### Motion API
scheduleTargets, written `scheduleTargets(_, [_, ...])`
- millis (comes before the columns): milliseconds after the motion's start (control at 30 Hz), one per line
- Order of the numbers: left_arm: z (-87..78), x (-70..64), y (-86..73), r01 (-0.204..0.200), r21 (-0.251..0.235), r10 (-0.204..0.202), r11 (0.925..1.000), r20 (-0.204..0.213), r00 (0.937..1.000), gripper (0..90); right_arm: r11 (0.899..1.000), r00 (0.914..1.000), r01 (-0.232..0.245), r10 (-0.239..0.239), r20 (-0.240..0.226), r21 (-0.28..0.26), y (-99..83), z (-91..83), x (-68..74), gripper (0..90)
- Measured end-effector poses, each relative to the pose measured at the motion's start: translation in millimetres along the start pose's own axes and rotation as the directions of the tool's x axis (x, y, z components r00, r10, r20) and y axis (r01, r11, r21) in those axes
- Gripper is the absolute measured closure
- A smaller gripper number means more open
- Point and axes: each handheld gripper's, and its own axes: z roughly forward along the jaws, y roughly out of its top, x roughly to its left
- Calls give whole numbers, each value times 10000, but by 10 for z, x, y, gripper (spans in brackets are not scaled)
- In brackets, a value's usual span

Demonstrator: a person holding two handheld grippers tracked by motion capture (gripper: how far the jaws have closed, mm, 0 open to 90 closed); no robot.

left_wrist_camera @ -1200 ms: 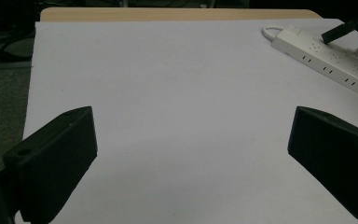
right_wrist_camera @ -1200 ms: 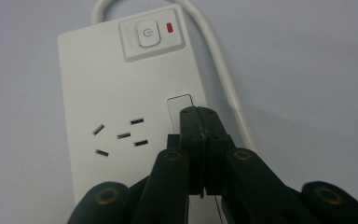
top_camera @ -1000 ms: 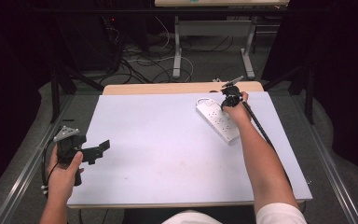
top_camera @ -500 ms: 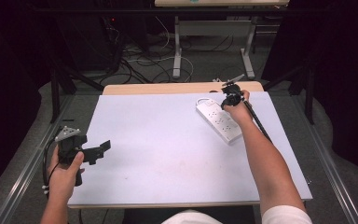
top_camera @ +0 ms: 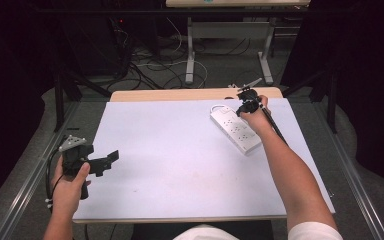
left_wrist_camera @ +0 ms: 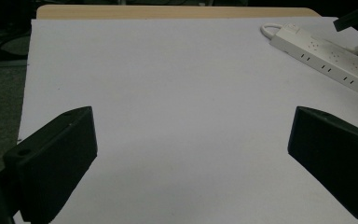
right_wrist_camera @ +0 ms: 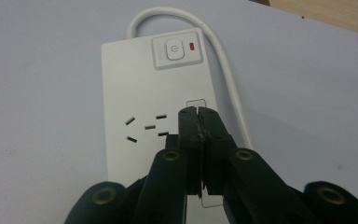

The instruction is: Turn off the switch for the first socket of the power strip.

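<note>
A white power strip [top_camera: 235, 131] lies aslant at the back right of the white tabletop [top_camera: 180, 165]. My right gripper [top_camera: 247, 100] is over its far end. In the right gripper view the jaws [right_wrist_camera: 198, 112] are pressed together, tips down on a small white rectangular piece [right_wrist_camera: 196, 102] beside a socket, just below the strip's switch [right_wrist_camera: 175, 49] and red lamp [right_wrist_camera: 192, 46]. My left gripper [top_camera: 111, 159] hovers at the table's left edge. Its jaws [left_wrist_camera: 191, 154] are wide apart with nothing between them. The strip [left_wrist_camera: 326, 58] shows far off in the left gripper view.
The strip's white cable [right_wrist_camera: 223, 60] loops off its switch end. A wooden table edge [top_camera: 180, 95] runs along the back. Behind the table the floor holds tangled cables [top_camera: 150, 65] and a desk frame [top_camera: 190, 45]. Metal rails [top_camera: 25, 185] flank both sides.
</note>
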Motion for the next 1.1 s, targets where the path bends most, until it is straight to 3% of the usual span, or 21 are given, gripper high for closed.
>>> scheduleTargets(233, [-3, -6, 2, -29, 18, 29, 10000, 4, 10000, 12, 9988, 9990, 440, -442, -107, -208, -2, -71, 72, 891])
scheduleTargets(367, [-11, -7, 5, -55, -20, 55, 10000, 0, 10000, 12, 9986, 9988, 445, -451, -204, -272, -4, -125, 123, 890])
scheduleTargets(400, [-11, -7, 5, -50, -43, 50, 10000, 4, 10000, 12, 9970, 9972, 657, -670, -318, -401, -11, -139, 127, 887])
scheduleTargets(633, [-14, -9, 9, -54, -50, 54, 10000, 5, 10000, 12, 9963, 9953, 718, -747, -612, -477, -29, -269, 235, 882])
scheduleTargets(733, [-18, -9, 12, -42, -64, 42, 10000, 21, 10000, 12, 9922, 9909, 1067, -1115, -758, -648, -44, -330, 264, 875])
scheduleTargets(1100, [-28, -21, 28, 2, -112, -2, 9999, 11, 10000, 12, 9842, 9766, 1433, -1577, -1460, -1043, -184, -554, 370, 862])
